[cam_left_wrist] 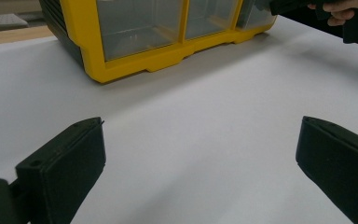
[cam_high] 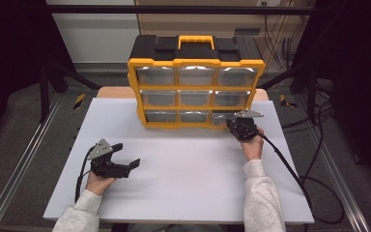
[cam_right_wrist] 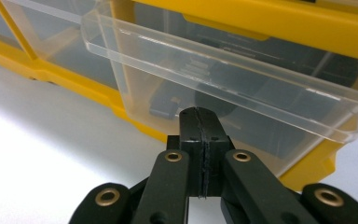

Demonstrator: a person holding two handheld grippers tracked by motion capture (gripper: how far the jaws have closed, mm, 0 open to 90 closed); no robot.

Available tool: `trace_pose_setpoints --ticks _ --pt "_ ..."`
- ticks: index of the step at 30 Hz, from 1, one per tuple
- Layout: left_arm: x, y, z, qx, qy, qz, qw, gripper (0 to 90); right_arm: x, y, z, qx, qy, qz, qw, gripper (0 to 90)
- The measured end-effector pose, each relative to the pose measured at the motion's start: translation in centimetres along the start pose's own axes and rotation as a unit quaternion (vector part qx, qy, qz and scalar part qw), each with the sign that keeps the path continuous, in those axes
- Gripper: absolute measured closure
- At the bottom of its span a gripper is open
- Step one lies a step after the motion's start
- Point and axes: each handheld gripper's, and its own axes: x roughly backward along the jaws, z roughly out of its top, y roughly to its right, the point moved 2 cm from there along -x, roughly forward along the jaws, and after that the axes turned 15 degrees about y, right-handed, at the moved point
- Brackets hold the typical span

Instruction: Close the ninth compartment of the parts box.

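Sitting pinched shut right against the bottom-right drawer front, the right gripper is doing the work; left gripper is idling wide open, well apart.

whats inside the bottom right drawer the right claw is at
Through the clear drawer, dark shapes show, possibly black parts; the plastic blurs them too much to name. The shut right claw covers part of its front.

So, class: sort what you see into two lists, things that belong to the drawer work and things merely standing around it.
In the job:
right gripper, shut at the drawer front
clear bottom-right drawer, partly out
yellow organizer

Standing around:
left gripper, open, on the table
white table
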Motion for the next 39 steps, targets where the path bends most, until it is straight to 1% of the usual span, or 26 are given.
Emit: trace_pose_setpoints --ticks 5,11,14,18,22,32,39 --pt "0.0 0.0 0.0 0.0 -0.001 0.0 1.0 0.8 -0.2 0.1 0.0 -0.003 -0.002 -0.002 1.0 90.0" --pt "0.0 0.0 0.0 0.0 0.0 0.0 1.0 0.8 -0.5 0.2 0.1 0.001 -0.001 -0.004 1.0 90.0" --pt "0.0 0.0 0.0 0.0 0.0 0.0 1.0 0.8 -0.7 0.3 0.2 -0.002 -0.001 -0.006 1.0 90.0" --pt "0.0 0.0 0.0 0.0 0.0 0.0 1.0 0.8 -0.9 0.4 0.2 -0.001 -0.001 -0.008 1.0 90.0" --pt "0.0 0.0 0.0 0.0 0.0 0.0 1.0 0.8 -1.0 0.4 0.1 -0.003 -0.005 -0.011 0.9999 90.0" --pt "0.0 0.0 0.0 0.0 0.0 0.0 1.0 0.8 -1.5 0.6 0.0 -0.002 -0.002 -0.016 0.9999 90.0" --pt "0.0 0.0 0.0 0.0 0.0 0.0 1.0 0.8 -1.3 0.6 0.1 0.001 -0.004 -0.013 0.9999 89.4"
